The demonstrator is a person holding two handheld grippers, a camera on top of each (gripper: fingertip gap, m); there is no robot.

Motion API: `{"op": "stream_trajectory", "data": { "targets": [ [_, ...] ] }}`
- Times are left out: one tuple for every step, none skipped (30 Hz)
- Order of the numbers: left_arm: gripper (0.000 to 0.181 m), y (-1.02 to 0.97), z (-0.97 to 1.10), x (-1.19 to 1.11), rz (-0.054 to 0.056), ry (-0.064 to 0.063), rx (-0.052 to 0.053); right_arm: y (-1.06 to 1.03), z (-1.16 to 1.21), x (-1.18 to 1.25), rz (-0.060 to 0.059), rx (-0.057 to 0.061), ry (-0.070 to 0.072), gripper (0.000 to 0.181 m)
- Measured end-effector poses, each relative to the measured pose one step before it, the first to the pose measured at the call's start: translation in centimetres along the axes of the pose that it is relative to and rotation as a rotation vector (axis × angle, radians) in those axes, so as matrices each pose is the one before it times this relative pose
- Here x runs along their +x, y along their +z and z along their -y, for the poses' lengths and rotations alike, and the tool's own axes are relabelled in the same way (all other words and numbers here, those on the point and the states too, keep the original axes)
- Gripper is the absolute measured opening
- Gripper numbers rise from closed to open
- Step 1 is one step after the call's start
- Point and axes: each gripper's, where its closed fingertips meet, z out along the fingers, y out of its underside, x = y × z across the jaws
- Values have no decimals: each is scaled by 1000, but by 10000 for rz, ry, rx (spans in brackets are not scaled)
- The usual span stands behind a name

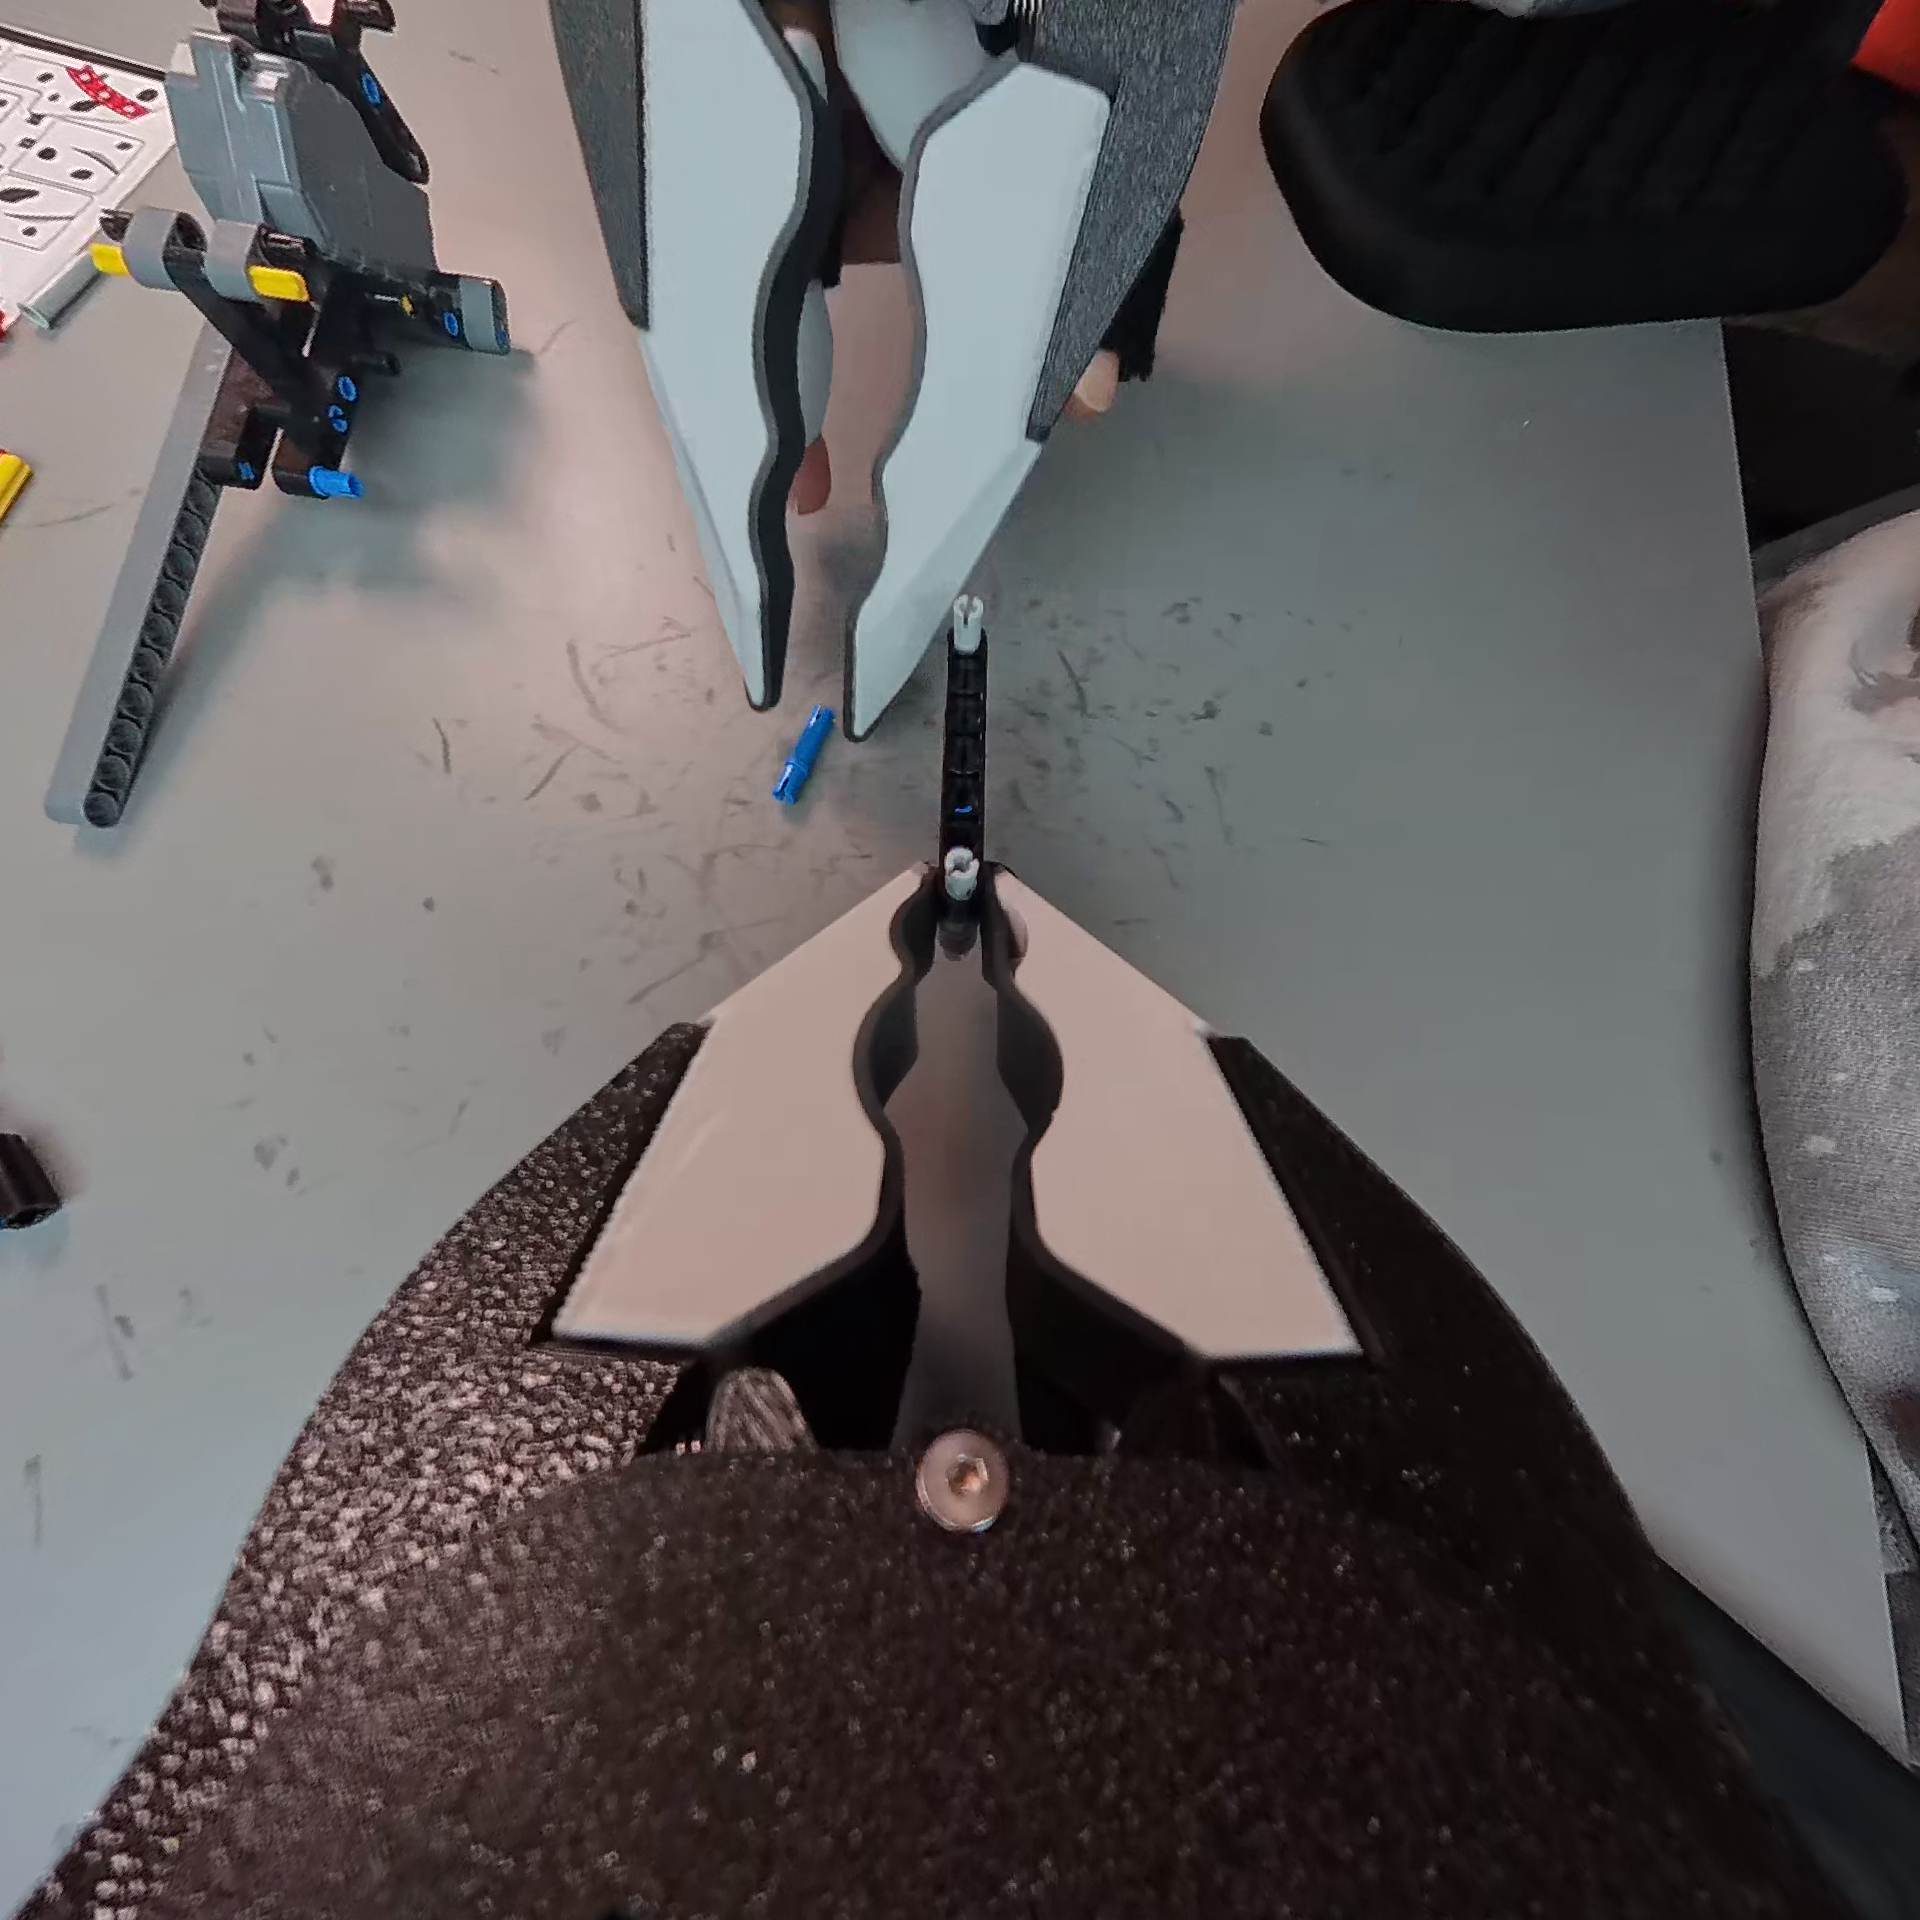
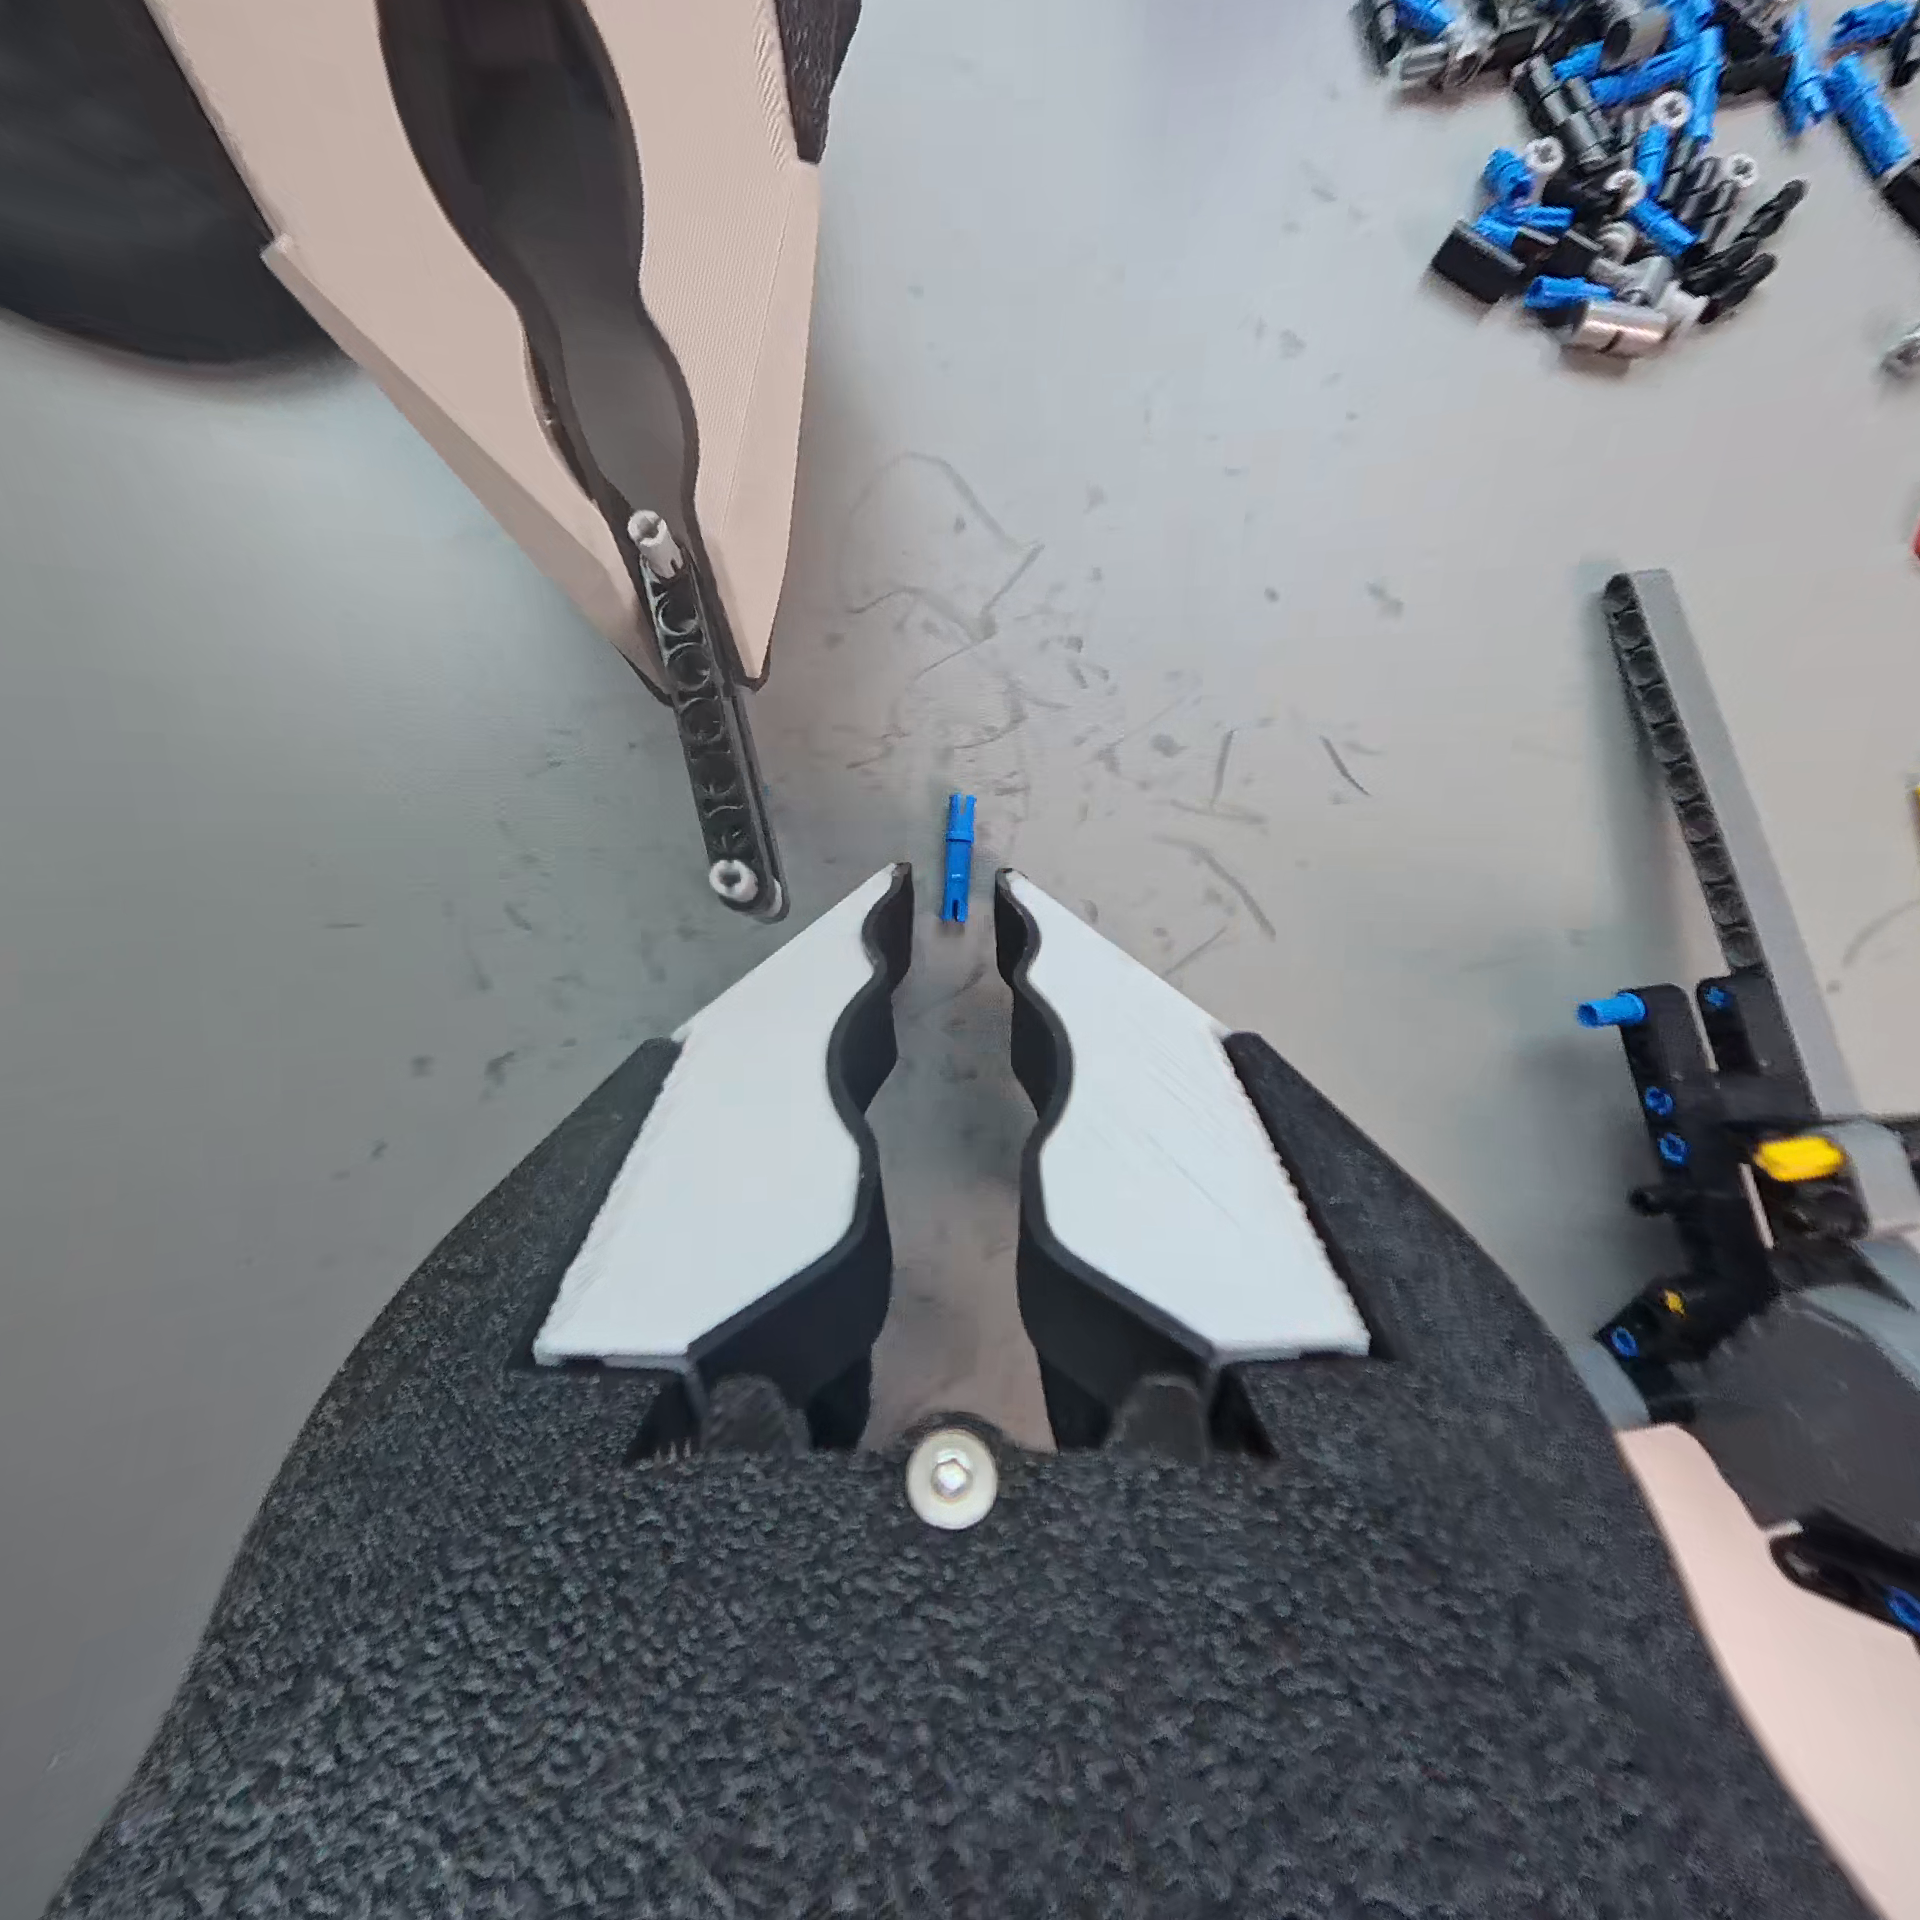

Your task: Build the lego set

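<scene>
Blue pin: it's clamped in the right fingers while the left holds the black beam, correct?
Not quite. The blue pin lies loose on the table, just ahead of the open right gripper, as the right wrist view shows. The left gripper does hold the black beam.

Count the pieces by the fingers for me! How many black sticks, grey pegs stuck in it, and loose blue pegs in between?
black beam: 1
grey pins in the beam: 2
loose blue pin: 1
Total: 4
</scene>
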Motion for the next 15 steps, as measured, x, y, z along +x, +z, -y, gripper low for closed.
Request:
{"op": "stream_trajectory", "data": {
  "targets": [
    [7,-14,6,-9,25,20,9,19,387,-45,41,85,-104,11],
    [7,-21,20,-17,28,16,15,144,-133,43,29,-234,-30,4],
    [7,-21,26,-17,25,10,22,17,41,-17,69,-73,-24,4],
    [7,-35,31,-5,7,8,25,-26,-57,-37,75,-85,-16,4],
    [7,-24,26,0,1,1,23,-112,-145,-56,70,-96,-23,4],
    [7,-23,27,-26,15,-8,23,-238,-308,-91,70,-136,-15,3],
    [7,-29,23,-38,20,-13,22,-380,-427,-70,34,-166,3,3],
    [7,-20,27,-38,23,-15,19,-550,-528,-58,-12,-217,19,3],
    [7,-17,12,-29,14,-12,14,-673,-663,-182,30,-311,6,3],
    [7,-8,18,-18,12,-2,13,-728,-910,-448,142,-469,-58,4],
    [7,-18,19,-4,9,7,10,-717,-909,-331,-15,-490,-186,4],
    [7,9,5,4,-4,5,-3,-656,-892,-319,-61,-505,-243,4],
    [7,16,-10,4,-7,1,-11,-531,-802,-391,-16,-474,-212,4],
    [7,17,-14,8,-4,3,-16,-357,-537,-352,-19,-352,-194,4],
    [7,29,-9,7,-2,14,-21,-170,-103,-141,-127,-114,-124,4]
  ]
}}
